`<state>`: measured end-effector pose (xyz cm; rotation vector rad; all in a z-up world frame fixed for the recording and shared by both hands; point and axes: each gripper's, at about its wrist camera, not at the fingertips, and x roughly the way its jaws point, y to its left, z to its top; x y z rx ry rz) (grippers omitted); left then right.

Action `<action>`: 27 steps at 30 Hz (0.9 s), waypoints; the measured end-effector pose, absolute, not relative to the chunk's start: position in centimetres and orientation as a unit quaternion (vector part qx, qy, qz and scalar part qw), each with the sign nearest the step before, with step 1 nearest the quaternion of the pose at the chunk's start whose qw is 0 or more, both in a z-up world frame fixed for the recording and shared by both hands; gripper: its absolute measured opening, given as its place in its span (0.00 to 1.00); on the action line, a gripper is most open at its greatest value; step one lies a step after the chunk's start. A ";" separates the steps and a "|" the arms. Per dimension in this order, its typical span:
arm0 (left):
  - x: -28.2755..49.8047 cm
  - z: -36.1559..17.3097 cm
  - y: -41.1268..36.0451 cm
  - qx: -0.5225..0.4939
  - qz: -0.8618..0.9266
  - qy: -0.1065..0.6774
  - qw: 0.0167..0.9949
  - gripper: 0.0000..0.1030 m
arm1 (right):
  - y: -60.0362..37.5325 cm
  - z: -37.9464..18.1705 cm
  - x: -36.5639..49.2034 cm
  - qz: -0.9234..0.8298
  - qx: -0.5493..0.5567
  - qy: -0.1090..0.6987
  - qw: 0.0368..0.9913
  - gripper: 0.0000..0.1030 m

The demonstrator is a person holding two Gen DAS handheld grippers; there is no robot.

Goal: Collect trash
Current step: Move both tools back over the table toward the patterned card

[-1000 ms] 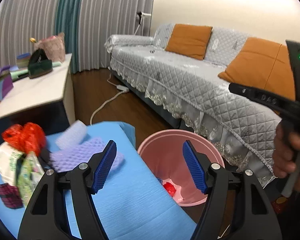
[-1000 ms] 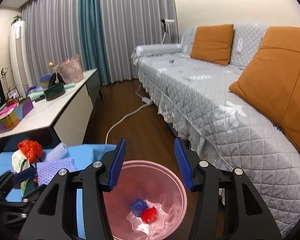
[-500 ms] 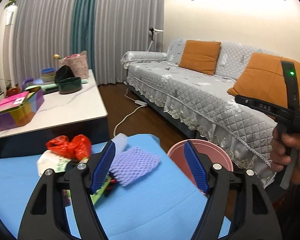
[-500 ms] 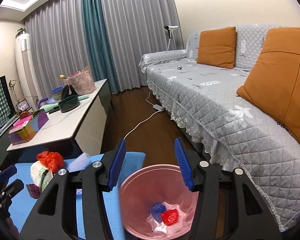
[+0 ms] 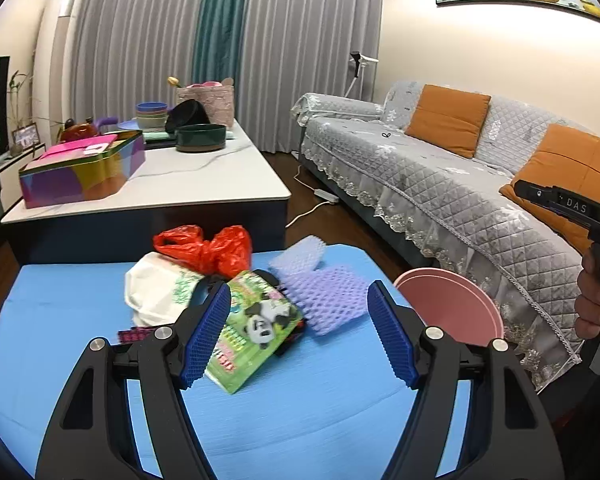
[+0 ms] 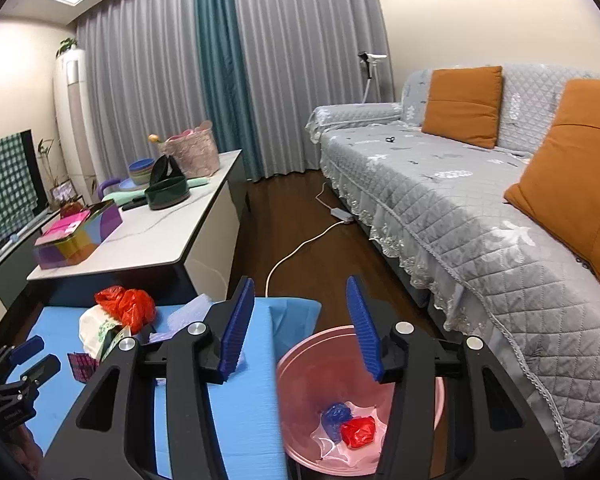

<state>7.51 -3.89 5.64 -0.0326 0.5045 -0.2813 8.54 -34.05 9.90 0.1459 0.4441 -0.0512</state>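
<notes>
left gripper (image 5: 298,334) jaws apart, nothing between the pads, held above the blue mat (image 5: 300,420) and aimed at the trash pile. right gripper (image 6: 298,326) jaws also apart, nothing clamped, held over the near rim of the pink bin (image 6: 296,364)

all places relative to the pink bin: bin stands on the dark wood floor, just beside the right edge of the blue mat, with the grey quilted sofa (image 6: 480,216) on its far right side. inside the bin on the bottom lie a blue crumpled wrapper (image 6: 336,416) and a red crumpled wrapper (image 6: 358,432), touching each other

rest of trash is on the mat, left of the bin: purple foam net (image 5: 328,296) nearest the bin, a paler foam net (image 5: 300,256) just behind it, green panda packet (image 5: 256,328) left of the purple one and partly under it, white bag (image 5: 160,288) further left, red plastic bag (image 5: 208,246) on top behind the white one, small dark pink checked wrapper (image 5: 136,334) at the far left of the pile

white-topped table (image 5: 172,184) stands beyond the mat, well apart from the bin, with a rainbow tin (image 5: 84,172) and a dark green bowl (image 5: 200,138) on it. a person's hand (image 5: 596,300) shows right of the bin in the left wrist view, wrapped round the other tool's handle
</notes>
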 end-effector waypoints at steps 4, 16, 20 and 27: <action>7.4 5.6 -2.6 -0.019 -0.132 0.247 0.960 0.63 | -32.8 9.8 9.1 -0.014 0.068 0.223 0.972 0.42; 7.2 5.5 -0.6 -0.025 -0.124 0.248 0.961 0.51 | -29.8 9.8 10.2 0.007 0.058 0.226 0.972 0.28; 7.3 5.5 -0.1 -0.027 -0.119 0.249 0.961 0.48 | -29.3 9.7 10.4 0.011 0.059 0.227 0.972 0.23; 7.4 5.4 1.0 -0.033 -0.108 0.249 0.962 0.38 | -28.5 9.6 10.8 0.025 0.058 0.231 0.971 0.13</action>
